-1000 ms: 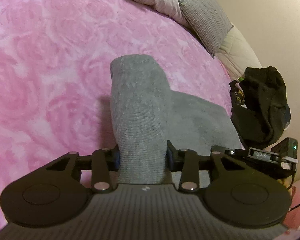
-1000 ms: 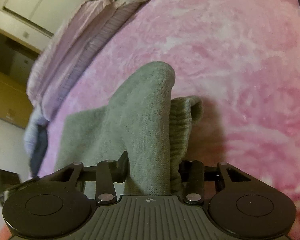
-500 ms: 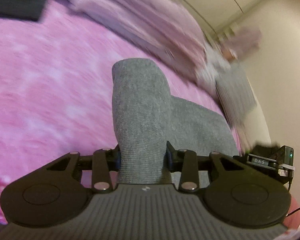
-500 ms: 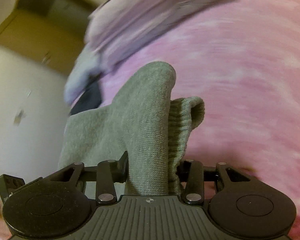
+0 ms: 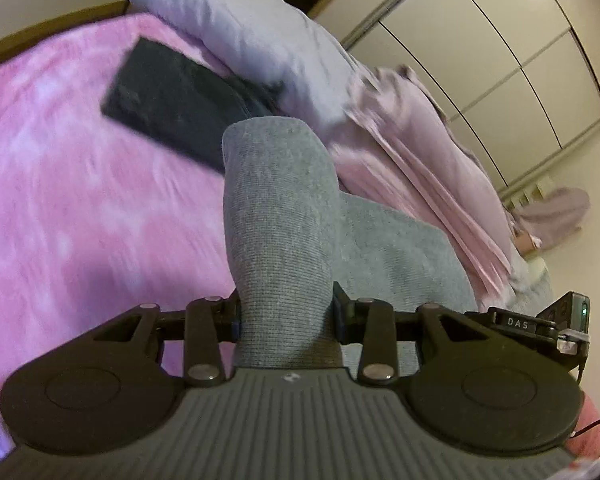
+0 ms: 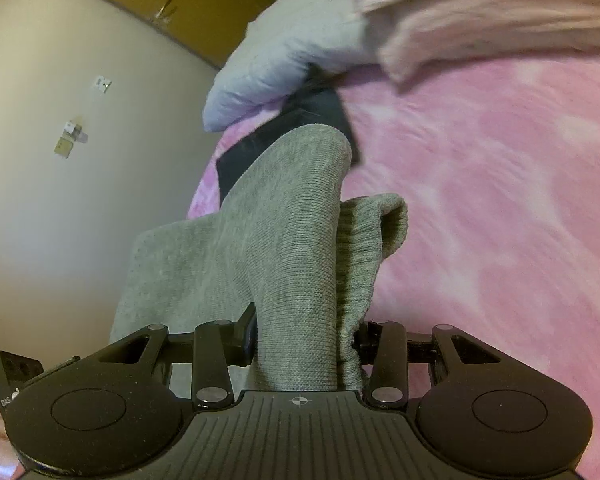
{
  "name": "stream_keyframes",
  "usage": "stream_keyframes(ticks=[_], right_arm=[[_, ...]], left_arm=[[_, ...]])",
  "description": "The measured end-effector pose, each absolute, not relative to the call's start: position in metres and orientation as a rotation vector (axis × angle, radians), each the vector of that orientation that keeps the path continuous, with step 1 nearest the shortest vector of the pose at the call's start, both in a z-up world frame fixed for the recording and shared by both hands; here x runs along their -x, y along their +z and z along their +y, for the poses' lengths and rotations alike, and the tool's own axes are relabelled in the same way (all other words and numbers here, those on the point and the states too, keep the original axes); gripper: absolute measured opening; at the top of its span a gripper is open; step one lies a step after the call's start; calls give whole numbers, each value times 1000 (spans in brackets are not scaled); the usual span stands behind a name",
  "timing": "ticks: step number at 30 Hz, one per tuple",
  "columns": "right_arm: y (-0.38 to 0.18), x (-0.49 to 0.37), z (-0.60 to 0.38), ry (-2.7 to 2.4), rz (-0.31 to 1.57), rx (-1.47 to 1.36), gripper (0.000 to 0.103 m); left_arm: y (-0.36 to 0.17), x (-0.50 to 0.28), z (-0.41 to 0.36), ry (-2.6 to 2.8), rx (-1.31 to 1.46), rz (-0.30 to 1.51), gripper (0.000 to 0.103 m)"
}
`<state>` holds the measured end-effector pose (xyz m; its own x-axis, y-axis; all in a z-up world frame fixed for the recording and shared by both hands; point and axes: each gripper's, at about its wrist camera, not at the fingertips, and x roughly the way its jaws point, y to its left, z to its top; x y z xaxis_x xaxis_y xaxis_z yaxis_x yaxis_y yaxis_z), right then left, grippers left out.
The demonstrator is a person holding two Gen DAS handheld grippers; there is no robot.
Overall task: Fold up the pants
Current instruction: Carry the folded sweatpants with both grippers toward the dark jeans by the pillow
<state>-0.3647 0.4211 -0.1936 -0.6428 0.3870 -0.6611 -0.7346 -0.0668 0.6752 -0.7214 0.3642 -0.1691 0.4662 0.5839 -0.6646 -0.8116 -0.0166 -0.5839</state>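
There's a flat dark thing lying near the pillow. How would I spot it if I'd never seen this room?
Start from the pink blanket covering the bed and look toward the pale lilac pillow at its far end. Partly tucked under that pillow lies a flat, black folded cloth, just beyond the grey pants held in both grippers. It is the only dark, sharp-cornered thing among soft pastel bedding.

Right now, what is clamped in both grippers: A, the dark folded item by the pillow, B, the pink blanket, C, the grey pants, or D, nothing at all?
C: grey pants fabric fills the gap of the left gripper and of the right gripper, while the dark folded item lies apart on the pink blanket.
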Motion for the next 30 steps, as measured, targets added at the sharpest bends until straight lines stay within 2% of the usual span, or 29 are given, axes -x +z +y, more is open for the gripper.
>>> stream_keyframes(ticks=[11,20,22,23,24,25,26,27,29,30], right_arm=[[-245,486,641,1944,1255,382,38],[-299,513,754,2010,1204,387,38],[-313,515,771,2003,1192,390,43],[-317,516,781,1971,1185,401,46],[-324,520,791,1914,1181,422,56],[-334,520,798,1826,1159,447,63],[-341,518,801,1749,1117,453,63],[-345,514,801,1701,1092,447,63],[-344,504,792,1675,1066,411,63],[-340,502,784,1694,1010,394,63]], left_arm=[[-223,814,576,1157,1018,178,33],[-267,831,677,1188,982,153,34],[-279,830,693,1207,959,167,35],[-287,829,702,1233,941,203,40],[-296,827,710,1267,930,258,45],[-306,827,718,1314,935,334,45],[-314,829,724,1362,951,390,41],[-316,834,723,1389,953,394,46],[-307,847,713,1413,931,310,46],[-299,851,707,1441,894,278,42]])
